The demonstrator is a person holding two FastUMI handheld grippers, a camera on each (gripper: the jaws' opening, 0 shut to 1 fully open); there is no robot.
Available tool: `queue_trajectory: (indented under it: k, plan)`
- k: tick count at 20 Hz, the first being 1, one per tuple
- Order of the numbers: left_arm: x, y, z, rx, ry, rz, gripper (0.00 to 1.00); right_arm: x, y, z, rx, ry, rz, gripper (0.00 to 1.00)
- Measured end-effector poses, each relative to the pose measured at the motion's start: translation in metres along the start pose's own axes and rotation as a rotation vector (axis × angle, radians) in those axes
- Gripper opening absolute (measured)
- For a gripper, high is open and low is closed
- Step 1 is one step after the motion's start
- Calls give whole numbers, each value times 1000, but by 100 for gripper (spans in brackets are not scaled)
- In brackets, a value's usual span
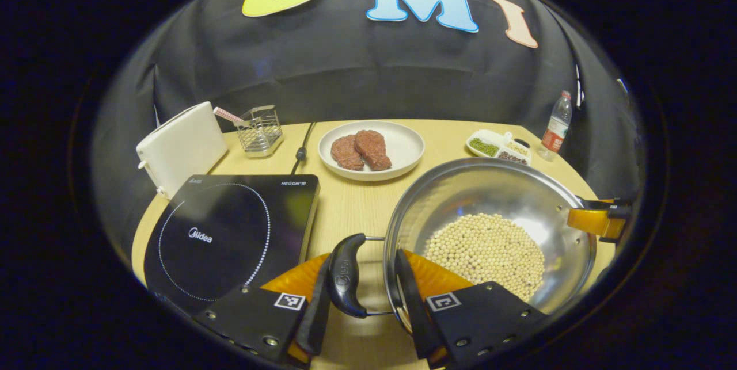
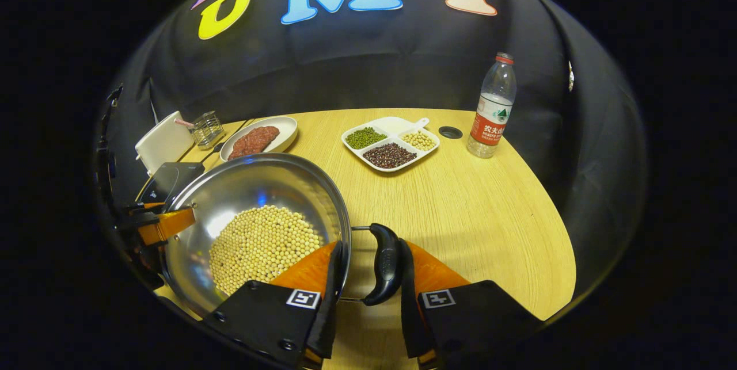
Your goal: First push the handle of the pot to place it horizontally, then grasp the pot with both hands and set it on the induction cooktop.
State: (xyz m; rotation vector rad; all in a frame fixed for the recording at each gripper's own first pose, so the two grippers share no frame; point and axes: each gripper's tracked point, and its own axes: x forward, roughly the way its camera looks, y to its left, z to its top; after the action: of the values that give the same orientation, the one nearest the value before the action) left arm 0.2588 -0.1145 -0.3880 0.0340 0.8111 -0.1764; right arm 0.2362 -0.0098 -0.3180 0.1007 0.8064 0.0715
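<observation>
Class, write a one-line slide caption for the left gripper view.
Left gripper brackets the bean-filled pot's side handle, induction cooktop waiting alongside.

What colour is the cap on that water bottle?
Red. The bottle shows best in the right gripper view, standing upright near the table's far edge.

Both tools alike — left tool point(image 1: 364, 295) & right tool point(image 2: 368, 295): black plates w/ small screws, a square black-and-white marker tag per side, orange body behind.
</observation>
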Motion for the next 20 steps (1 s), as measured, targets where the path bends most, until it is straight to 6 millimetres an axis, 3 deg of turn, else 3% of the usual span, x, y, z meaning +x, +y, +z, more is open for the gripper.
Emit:
queue_trajectory:
  k: [1, 4, 8, 11, 13, 20]
  plan:
    - [-2, 0, -1, -7, 5, -2, 59, 0, 0, 0, 3, 1, 6, 49]
    - [-3, 0, 0, -20, -3, 11, 54, 0, 0, 1, -3, -1, 9, 46]
    - [-16, -1, 13, 10, -39, 36, 59, -4, 1, 3, -15, 8, 24, 46]
    - [-25, 2, 20, -3, -53, 37, 55, -14, 3, 13, -17, -13, 21, 46]
    - [-32, 6, 23, -26, -56, 33, 55, -22, 9, 20, -26, -31, 19, 49]
    - [-55, 32, 31, -16, -79, 7, 55, -50, 36, 23, -5, -48, -1, 46]
